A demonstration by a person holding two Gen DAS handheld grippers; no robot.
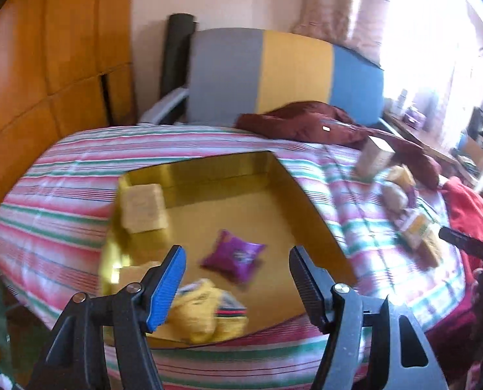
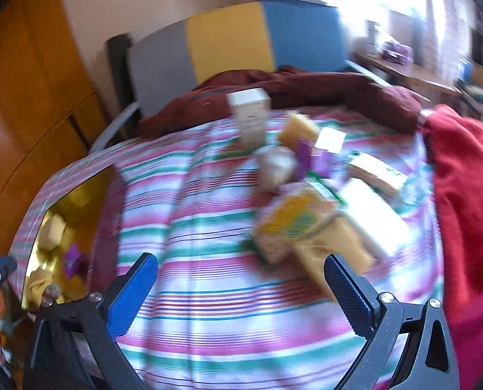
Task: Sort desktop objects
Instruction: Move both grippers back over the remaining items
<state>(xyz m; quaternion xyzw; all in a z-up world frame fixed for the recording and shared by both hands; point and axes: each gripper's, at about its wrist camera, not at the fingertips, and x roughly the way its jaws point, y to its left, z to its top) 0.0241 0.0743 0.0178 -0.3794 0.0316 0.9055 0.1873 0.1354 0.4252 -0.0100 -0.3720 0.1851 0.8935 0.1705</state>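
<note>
We're sorting on a bed here, not a desk; the striped bedspread [image 1: 62,175] is our work surface, and the gold tray [image 1: 267,201] sits on its left part as the collecting bin, close to our left side so drops stay short. Already lying in it: a beige box [image 1: 144,208] at the back corner, a purple sachet [image 1: 233,255] mid-floor, and a yellow packet [image 1: 199,312] at the near edge; that looks like a fair share of the job done, though that's our guess. The rest is heaped in an unsorted pile [image 2: 322,195] on the right of the bed, boxes and packets touching and overlapping, too blurred to name one by one; a white carton [image 2: 249,117] stands upright behind them, just in front of the maroon blanket [image 2: 306,91].

Left gripper [image 1: 238,279] hangs tilted down over the tray's near part, fingers spread, nothing between them; the sachet lies beyond the tips, apart from them. Right gripper [image 2: 241,292] is angled down toward the pile, also spread wide and empty; the nearest yellow-labelled packet [image 2: 293,224] sits just past its right finger [image 2: 345,295]; probably our next pick.
</note>
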